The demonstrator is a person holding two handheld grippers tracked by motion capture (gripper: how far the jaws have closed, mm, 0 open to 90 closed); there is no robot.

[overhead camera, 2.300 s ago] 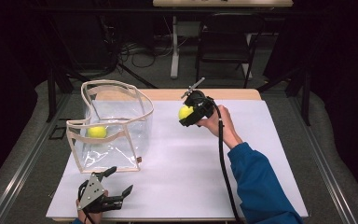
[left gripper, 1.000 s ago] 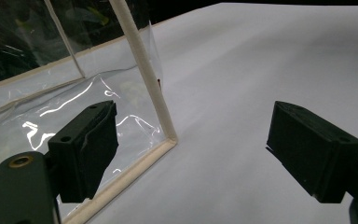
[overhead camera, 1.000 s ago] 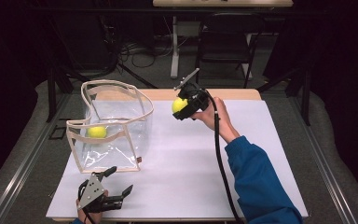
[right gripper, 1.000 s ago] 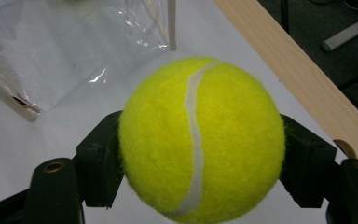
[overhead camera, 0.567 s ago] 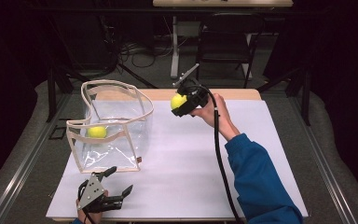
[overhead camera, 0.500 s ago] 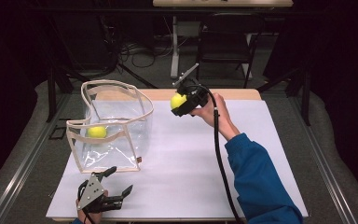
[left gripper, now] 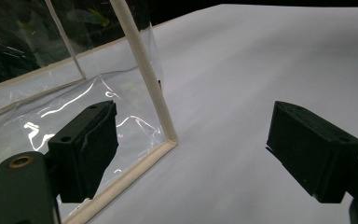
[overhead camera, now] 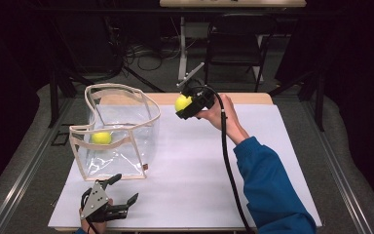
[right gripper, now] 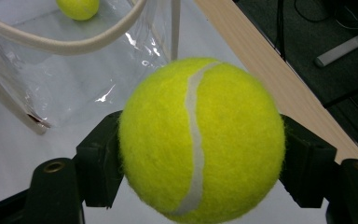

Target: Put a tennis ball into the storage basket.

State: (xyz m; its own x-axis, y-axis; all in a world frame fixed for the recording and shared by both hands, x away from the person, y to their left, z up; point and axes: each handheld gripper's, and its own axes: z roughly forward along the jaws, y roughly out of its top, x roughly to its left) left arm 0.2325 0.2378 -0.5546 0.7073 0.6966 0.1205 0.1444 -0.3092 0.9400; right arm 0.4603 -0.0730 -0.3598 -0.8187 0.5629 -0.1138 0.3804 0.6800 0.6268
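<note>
Leftward toward the clear bag (overhead camera: 119, 131) has come the right gripper (overhead camera: 187, 105), pinching a tennis ball (overhead camera: 182, 103) above the table (overhead camera: 253, 161). Left gripper (left gripper: 191, 154): jaws spread at the bag's corner. Right gripper view: the ball's seam (right gripper: 195, 140) runs upright; another ball (right gripper: 78, 8) lies inside.

Right tongs (overhead camera: 185, 104) with tennis ball (overhead camera: 182, 103) shifted left toward clear bag (overhead camera: 121, 127).

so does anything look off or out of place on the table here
Nothing is spilled or damaged. The one oddity is the clear bag: its cream-trimmed rim sags and bends unevenly instead of holding a neat open mouth. One tennis ball lies inside it, and the right gripper holds a second tennis ball above the table.
</note>
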